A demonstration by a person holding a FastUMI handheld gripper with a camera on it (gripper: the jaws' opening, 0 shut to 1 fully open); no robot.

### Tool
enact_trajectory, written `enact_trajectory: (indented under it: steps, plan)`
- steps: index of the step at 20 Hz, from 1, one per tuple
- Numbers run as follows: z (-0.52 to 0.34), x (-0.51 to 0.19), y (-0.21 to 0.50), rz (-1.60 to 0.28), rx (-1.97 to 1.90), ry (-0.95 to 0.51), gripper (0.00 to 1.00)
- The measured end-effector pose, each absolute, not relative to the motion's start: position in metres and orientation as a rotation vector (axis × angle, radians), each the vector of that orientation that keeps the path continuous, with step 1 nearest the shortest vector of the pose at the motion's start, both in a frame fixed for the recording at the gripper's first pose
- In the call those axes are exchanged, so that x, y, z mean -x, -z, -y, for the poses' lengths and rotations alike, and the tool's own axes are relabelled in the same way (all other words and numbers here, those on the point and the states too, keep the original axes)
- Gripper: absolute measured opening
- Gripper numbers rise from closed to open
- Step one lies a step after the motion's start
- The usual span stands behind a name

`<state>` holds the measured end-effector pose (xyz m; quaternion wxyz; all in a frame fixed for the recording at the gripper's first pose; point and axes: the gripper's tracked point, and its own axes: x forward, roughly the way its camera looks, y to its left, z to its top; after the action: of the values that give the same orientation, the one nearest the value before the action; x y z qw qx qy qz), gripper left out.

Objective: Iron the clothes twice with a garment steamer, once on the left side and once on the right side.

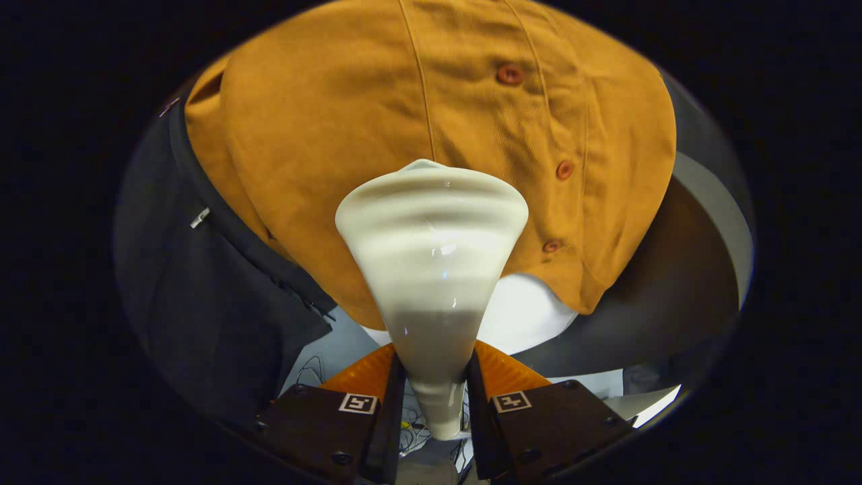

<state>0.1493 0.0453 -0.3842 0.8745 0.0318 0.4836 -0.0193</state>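
A cream-white garment steamer (431, 269) stands up between the fingers, narrow at the handle and flaring wide at its head. My gripper (434, 377) is shut on the steamer's handle, one finger pressing each side. The head points at a mustard-yellow shirt (377, 135) hanging just beyond it. The shirt has a button placket with three red-brown buttons (564, 170) running down to the right of the steamer head. The head sits over the shirt's lower front, left of the buttons. Whether the head touches the cloth I cannot tell.
A dark garment (202, 296) with a small metal zip pull hangs left of the shirt. A white rounded form (525, 313) shows below the shirt hem. Cables (310, 370) lie on the pale floor under the gripper. A pale curved panel (720, 209) stands to the right.
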Motion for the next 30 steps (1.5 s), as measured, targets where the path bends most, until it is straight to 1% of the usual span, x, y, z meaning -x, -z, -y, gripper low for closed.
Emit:
enact_trajectory:
  steps: [8,10,19,24,30]
  plan:
    - [-0.02,-0.197,0.266,-0.644,-0.032,0.03,0.47]
    - [-0.007,-0.203,0.222,-0.569,-0.017,0.032,0.47]
    - [0.033,-0.206,0.091,-0.181,0.001,0.031,0.47]
    - [0.045,-0.198,0.051,-0.069,-0.01,0.02,0.46]
    - [0.058,-0.19,0.046,-0.049,-0.02,0.01,0.46]
